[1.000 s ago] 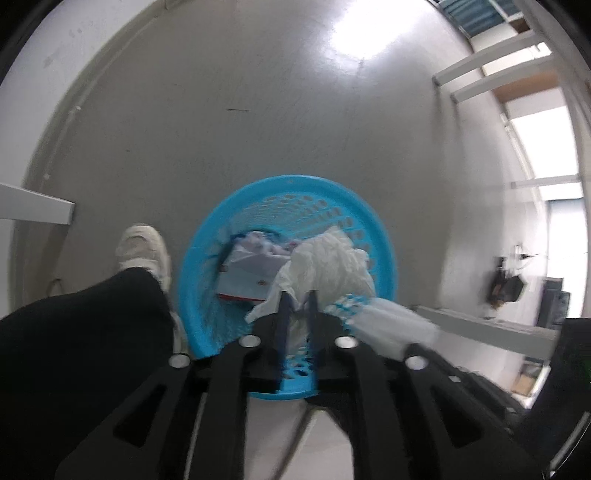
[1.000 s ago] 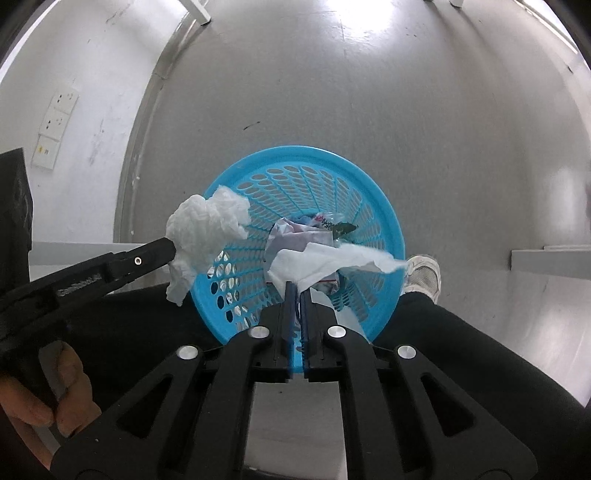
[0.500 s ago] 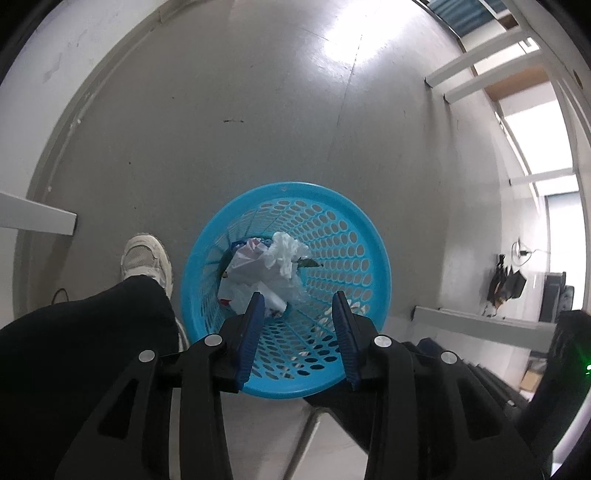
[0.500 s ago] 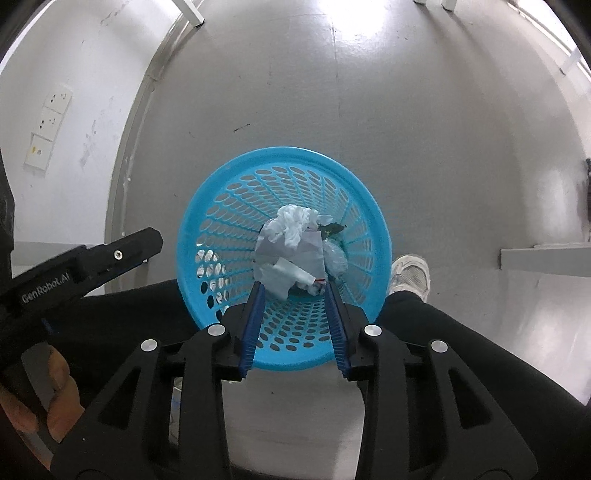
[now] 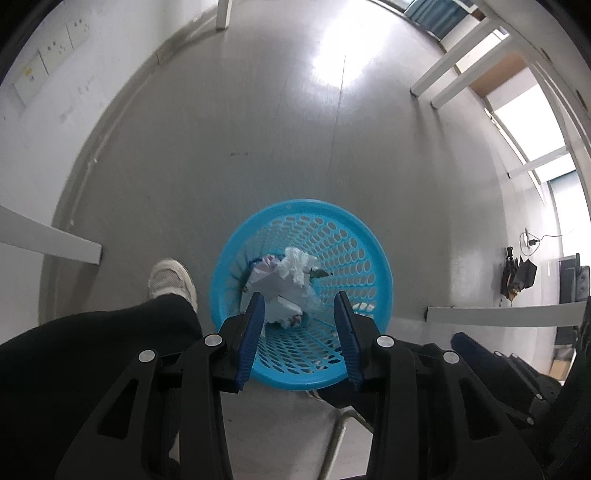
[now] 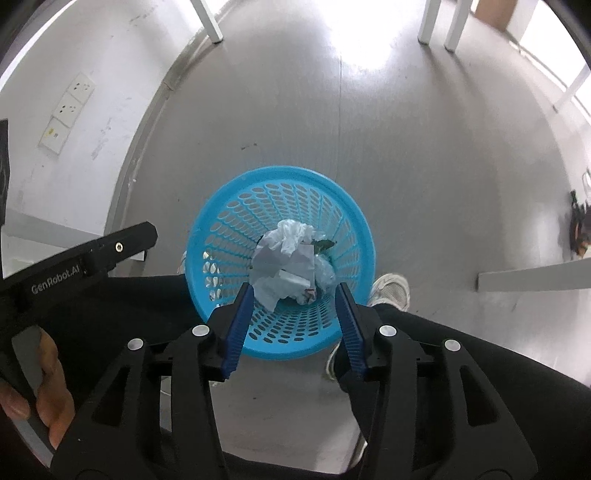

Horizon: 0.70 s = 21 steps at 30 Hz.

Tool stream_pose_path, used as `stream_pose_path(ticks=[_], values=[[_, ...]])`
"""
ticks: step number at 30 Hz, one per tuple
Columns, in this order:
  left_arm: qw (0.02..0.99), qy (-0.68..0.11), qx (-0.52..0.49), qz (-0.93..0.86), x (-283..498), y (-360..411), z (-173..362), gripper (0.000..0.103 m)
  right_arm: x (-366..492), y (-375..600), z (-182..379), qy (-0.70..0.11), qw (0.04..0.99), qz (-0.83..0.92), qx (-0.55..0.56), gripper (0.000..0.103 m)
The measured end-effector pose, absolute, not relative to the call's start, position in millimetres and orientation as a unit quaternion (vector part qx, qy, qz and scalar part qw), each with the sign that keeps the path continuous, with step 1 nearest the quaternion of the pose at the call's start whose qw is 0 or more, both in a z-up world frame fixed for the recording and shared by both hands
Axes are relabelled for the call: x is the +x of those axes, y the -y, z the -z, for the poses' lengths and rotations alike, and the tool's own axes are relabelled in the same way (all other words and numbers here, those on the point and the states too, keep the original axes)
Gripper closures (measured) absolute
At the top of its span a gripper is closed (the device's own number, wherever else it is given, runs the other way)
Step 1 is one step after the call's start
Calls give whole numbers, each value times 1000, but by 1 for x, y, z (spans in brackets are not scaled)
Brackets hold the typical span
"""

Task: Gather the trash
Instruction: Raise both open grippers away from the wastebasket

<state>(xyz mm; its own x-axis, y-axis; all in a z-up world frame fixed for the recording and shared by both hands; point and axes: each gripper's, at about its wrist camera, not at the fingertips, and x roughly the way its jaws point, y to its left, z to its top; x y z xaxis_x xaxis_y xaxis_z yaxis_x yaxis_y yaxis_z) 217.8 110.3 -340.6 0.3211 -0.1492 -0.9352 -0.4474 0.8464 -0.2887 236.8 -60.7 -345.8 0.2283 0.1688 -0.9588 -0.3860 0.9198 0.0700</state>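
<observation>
A blue perforated waste basket [image 5: 354, 236] stands on the grey floor, seen from above in both views; in the right wrist view its rim [image 6: 229, 192] shows. Crumpled white tissues and paper [image 5: 291, 273] lie inside it, also in the right wrist view [image 6: 288, 258]. My left gripper [image 5: 299, 306] is open and empty, above the basket's near rim. My right gripper [image 6: 293, 295] is open and empty, above the basket. The left gripper's black body [image 6: 81, 258] shows at the left of the right wrist view.
The person's black trouser legs and white shoes [image 5: 170, 277] [image 6: 391, 291] flank the basket. White table edges [image 5: 55, 243] [image 6: 535, 277] stick in at both sides. White furniture legs [image 6: 210, 22] stand at the far end, and a wall with sockets [image 6: 70, 110] is at the left.
Both grippers opened and let go of their white tissues, which fell into the basket. Both grippers have since risen higher above the basket.
</observation>
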Motion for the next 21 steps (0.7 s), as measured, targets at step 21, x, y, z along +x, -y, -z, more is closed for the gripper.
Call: stream_pose_path(ticks=[21], values=[[856,-484,-177,-39,133,-74,240,41,149,93,247,-491,835,-226,-103,35]])
